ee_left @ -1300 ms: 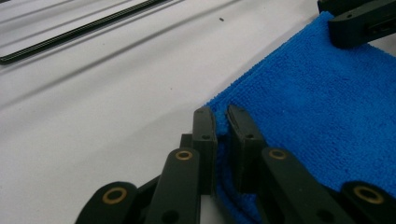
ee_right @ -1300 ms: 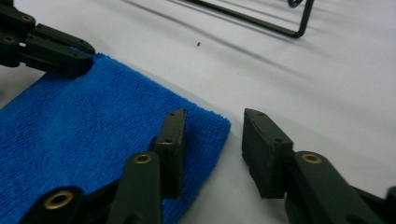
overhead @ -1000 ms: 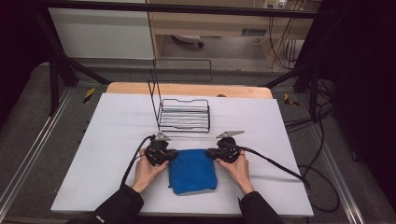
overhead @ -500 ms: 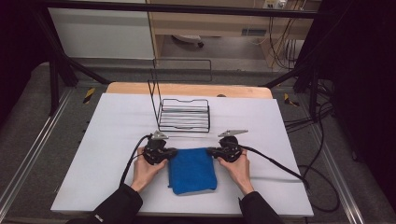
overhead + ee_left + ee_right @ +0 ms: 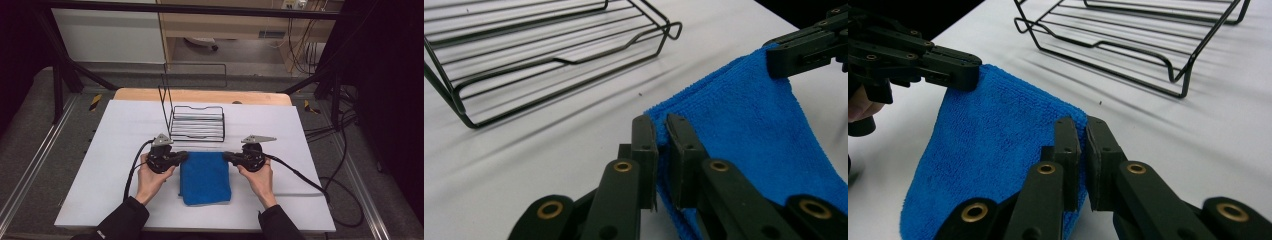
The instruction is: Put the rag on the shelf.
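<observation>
Fingers [image 5: 644, 145] of both grippers pinch cloth [image 5: 205, 177] far corners | thin bite, edge only | risk: corner slips out, cloth sags, snags rack [image 5: 197, 125]

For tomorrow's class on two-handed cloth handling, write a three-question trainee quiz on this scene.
1. True or false: both hand-held grippers are shut on the blue microfibre cloth.
2. Which corners do the left hand-held gripper and right hand-held gripper pinch: near or far?
3. What stands beyond the cloth: A) black wire rack, B) bowl, C) box?

Key: 1 true; 2 far corners; 3 A.
</observation>
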Motion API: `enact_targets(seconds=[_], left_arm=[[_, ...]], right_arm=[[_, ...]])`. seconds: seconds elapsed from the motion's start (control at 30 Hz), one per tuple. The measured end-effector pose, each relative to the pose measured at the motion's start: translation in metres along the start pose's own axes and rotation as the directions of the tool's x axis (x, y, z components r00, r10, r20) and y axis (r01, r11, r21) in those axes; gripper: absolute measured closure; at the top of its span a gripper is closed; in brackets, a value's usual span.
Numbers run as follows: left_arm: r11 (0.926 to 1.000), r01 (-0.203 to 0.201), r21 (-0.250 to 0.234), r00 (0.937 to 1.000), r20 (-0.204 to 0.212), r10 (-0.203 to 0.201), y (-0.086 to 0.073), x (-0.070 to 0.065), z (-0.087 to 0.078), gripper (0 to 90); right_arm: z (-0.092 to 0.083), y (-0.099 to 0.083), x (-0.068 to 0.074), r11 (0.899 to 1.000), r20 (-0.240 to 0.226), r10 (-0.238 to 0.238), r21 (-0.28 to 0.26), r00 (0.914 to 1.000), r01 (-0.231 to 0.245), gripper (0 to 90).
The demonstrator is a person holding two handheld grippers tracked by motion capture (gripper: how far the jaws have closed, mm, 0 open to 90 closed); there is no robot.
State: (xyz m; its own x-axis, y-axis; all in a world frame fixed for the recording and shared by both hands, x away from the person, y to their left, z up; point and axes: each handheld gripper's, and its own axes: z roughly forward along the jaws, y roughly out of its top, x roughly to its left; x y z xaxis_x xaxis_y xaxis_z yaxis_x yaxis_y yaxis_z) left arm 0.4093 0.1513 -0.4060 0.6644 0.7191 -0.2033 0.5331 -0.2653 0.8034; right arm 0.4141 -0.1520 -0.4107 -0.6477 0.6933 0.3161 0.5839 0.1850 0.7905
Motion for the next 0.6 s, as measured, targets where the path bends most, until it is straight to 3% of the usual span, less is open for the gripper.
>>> enact_targets(seconds=[0.6], left_arm=[[0.9945, -0.050, -0.092, 0.9987, -0.008, 0.050, 0.014, -0.014, -0.022, 83.0]], right_arm=[[-0.024, 0.014, 0.014, 0.991, 0.019, -0.079, -0.111, 0.9967, 0.080, 85.7]])
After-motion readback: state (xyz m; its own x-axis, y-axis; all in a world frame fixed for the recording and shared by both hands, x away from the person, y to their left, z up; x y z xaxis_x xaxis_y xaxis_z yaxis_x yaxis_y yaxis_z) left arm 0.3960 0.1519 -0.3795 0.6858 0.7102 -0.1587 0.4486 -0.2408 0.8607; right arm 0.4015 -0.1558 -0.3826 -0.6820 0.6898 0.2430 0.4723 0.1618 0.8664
